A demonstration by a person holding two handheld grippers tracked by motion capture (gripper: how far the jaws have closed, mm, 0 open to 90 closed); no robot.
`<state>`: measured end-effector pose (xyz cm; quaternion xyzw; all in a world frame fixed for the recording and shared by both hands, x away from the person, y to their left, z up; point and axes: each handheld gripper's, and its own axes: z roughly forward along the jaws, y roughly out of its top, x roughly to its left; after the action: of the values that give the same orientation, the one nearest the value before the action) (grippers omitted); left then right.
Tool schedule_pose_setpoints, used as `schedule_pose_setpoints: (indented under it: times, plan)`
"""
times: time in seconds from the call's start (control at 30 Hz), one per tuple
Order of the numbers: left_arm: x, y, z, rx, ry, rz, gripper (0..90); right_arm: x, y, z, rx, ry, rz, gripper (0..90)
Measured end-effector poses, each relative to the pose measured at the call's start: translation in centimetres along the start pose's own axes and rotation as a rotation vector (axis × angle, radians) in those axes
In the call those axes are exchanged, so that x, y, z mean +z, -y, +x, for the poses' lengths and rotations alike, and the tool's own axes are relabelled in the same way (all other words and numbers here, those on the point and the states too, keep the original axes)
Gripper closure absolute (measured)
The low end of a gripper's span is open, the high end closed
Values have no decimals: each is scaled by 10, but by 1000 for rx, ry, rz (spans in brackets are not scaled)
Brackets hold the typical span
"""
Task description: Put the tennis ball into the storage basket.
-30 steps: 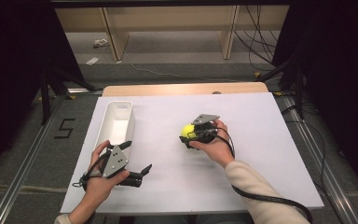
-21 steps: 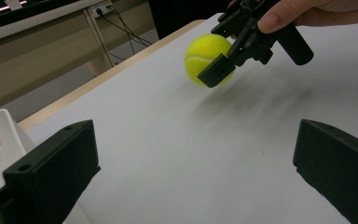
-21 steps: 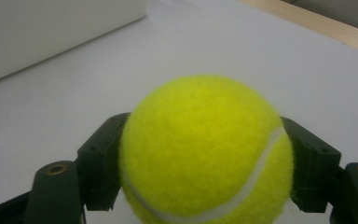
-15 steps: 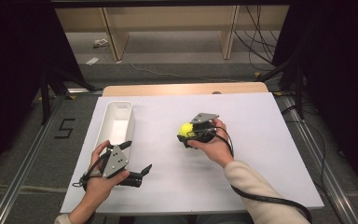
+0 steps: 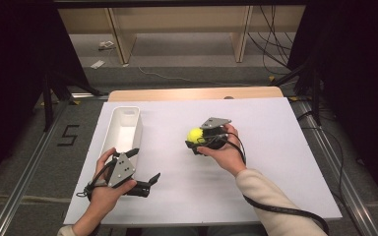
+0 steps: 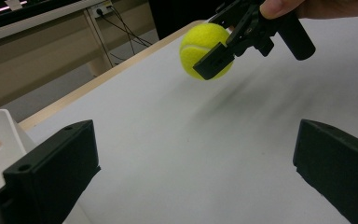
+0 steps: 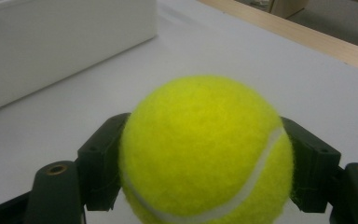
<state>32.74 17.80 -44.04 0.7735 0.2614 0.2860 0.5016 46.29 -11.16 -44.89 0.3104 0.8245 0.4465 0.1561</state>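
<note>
While the right gripper (image 5: pixel 197 142) is clamping the tennis ball (image 5: pixel 195 134) clear of the surface (image 5: pixel 275 162), probably to carry it, right of the white bin (image 5: pixel 123 129), the left gripper (image 5: pixel 145 172) is waiting beside the bin, jaws open and empty.

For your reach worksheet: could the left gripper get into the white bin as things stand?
Probably yes: the left gripper is open, holds nothing, and sits right beside the bin, whose top is open.
</note>
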Motion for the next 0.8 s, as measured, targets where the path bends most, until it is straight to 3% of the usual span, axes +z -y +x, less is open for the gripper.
schedule_pose_setpoints:
  times: [0.8]
  plan:
    - [0, 0, 0, -3, 1, -2, 0, 2, -16, 13, -16, -21, -39, 269]
